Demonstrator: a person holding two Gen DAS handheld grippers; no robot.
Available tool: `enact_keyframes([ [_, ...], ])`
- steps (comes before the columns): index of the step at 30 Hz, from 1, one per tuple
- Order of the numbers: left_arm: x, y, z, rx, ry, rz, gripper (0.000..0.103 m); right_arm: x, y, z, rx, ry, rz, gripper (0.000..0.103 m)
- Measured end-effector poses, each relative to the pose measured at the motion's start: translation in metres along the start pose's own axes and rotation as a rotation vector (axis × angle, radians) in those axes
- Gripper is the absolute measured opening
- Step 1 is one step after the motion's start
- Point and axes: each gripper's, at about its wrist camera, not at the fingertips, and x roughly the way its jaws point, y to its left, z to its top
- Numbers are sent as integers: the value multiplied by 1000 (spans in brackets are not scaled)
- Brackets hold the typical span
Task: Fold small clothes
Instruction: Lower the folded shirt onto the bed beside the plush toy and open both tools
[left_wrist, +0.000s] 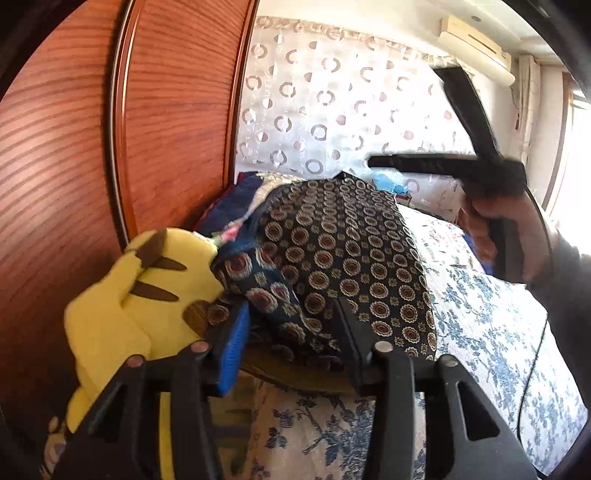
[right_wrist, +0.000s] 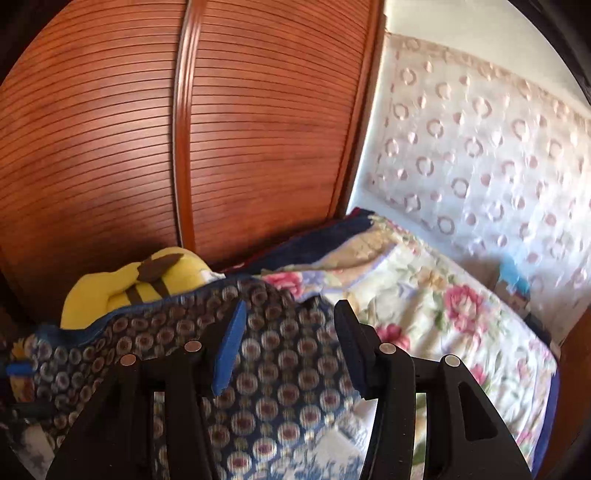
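Left wrist view: the left claw (left_wrist: 291, 325) stands partly open w/ the patterned garment (left_wrist: 343, 251), dark navy w/ medallion print, bunched between and over its 2 fingers; whether it truly pinches the cloth can't be told, since the fabric hides the right fingertip. The garment is lifted off the bed (left_wrist: 491, 332) and drapes downward, probably raised so it can hang straight before a fold. A yellow plush toy (left_wrist: 147, 295) sits just beside it against the wooden wardrobe (left_wrist: 74, 147). Upper right, the person's right hand (left_wrist: 506, 229) grips the right claw (left_wrist: 417, 122), blurred, its fingers spread wide and holding nothing, well apart from the garment.

Right wrist view: the right claw (right_wrist: 291, 325) gapes open above the same garment (right_wrist: 266, 369), empty; cloth lies beyond and below the fingers, not between the pads. Likely it's lining up to take a 2nd edge. Plush toy (right_wrist: 136, 284) pokes up behind the garment; a floral quilt (right_wrist: 424, 295) covers the bed toward the circle-print curtain (right_wrist: 480, 147).
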Motion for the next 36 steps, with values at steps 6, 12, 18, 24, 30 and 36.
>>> enact_keyframes([
  [6, -20, -9, 7, 49, -32, 14, 60, -43, -1, -43, 101, -19, 21, 50],
  [12, -37, -34, 7, 92, -46, 11, 61, -100, 6, -85, 189, -46, 9, 50],
  [18, -53, -70, -7, 159, -41, -34, 61, -172, 18, -129, 255, -51, -33, 52],
  [24, -70, -106, -23, 193, -32, -96, 61, -236, 26, -154, 287, -79, -115, 66],
  [30, -87, -132, -30, 202, -36, -141, 61, -287, 30, -177, 338, -113, -180, 78],
  [36, -103, -147, -36, 205, -42, -193, 61, -327, 40, -210, 380, -112, -259, 85],
])
